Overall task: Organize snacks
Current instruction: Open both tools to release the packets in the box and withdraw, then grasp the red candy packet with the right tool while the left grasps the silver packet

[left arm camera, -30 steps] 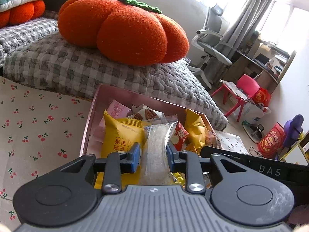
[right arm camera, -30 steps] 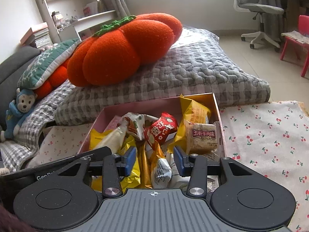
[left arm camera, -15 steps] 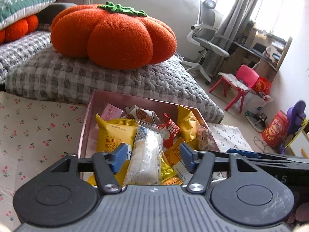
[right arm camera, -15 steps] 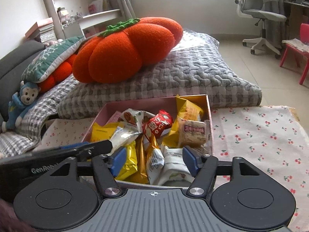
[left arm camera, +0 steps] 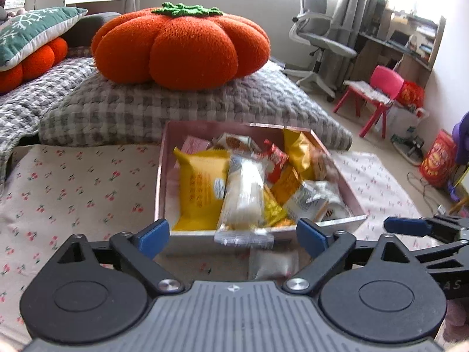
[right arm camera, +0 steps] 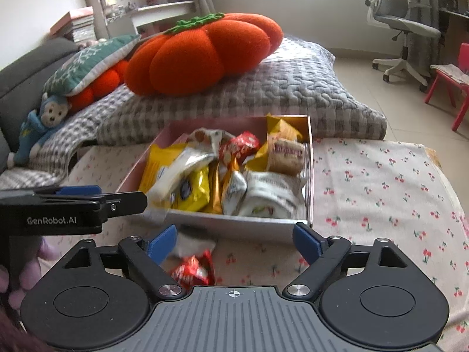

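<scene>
Both pairs of tongs are standing wide open and gripping nothing. The left tongs (left arm camera: 233,236) are hovering just before the near wall of the pink box (left arm camera: 164,158), which is sitting on the cherry-print cloth (left arm camera: 73,182). A long white packet (left arm camera: 244,196) is lying tilted in the box, its crimped end poking over the near wall, between the blue fingertips (left arm camera: 154,236) but touching neither. A yellow packet (left arm camera: 202,187) is lying beside it, with more wrapped snacks heaped to the right. The right tongs (right arm camera: 234,240) are hanging near the same wall. Just outside the box, a red packet (right arm camera: 195,271) and a pale packet (right arm camera: 192,245) are lying on the cloth by the right tongs' left finger. An orange pumpkin cushion (left arm camera: 178,47) is resting on the grey quilt (left arm camera: 132,108) behind the box.
</scene>
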Available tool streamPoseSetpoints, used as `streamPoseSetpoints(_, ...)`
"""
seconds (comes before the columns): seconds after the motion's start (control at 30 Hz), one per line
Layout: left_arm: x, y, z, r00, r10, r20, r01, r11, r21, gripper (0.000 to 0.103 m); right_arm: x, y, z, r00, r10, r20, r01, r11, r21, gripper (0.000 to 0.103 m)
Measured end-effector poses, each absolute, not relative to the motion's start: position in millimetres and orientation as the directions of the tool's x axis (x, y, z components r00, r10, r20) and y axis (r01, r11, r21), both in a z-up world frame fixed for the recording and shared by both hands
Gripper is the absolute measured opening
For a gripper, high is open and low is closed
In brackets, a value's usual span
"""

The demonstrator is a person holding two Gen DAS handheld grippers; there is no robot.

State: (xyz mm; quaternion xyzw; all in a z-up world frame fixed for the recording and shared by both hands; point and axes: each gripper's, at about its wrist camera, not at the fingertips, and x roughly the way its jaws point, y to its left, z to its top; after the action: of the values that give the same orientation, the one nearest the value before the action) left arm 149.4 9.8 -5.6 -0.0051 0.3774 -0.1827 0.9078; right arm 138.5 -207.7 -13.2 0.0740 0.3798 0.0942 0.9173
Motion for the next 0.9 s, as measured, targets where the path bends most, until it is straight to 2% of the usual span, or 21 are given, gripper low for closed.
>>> streamPoseSetpoints(0.13,138,13,-8,0.645,-0.301,-0.702,0.328,0.939,-0.101,0.101,124,-207,-17,0.699,0.232,-0.677,-0.13,0.971,0.2,0.094)
streamPoseSetpoints(0.3,129,22,-16,0.647,-0.269,-0.714,0.322,0.945,-0.065,0.102,111,-205,-26,0.706,0.221,-0.673,-0.128,0.974,0.186,0.096)
streamPoseSetpoints(0.57,132,41,-31,0.638,-0.28,-0.717,0.287,0.951,-0.116,0.102,100,-195,-37,0.711,0.227,-0.666,-0.183,0.974,0.137,0.096)
streamPoseSetpoints(0.9,134,41,-44,0.641,-0.298,-0.707,0.319,0.942,-0.107,0.102,106,-171,-52,0.717,0.265,-0.644,-0.256,0.96,0.111,0.095)
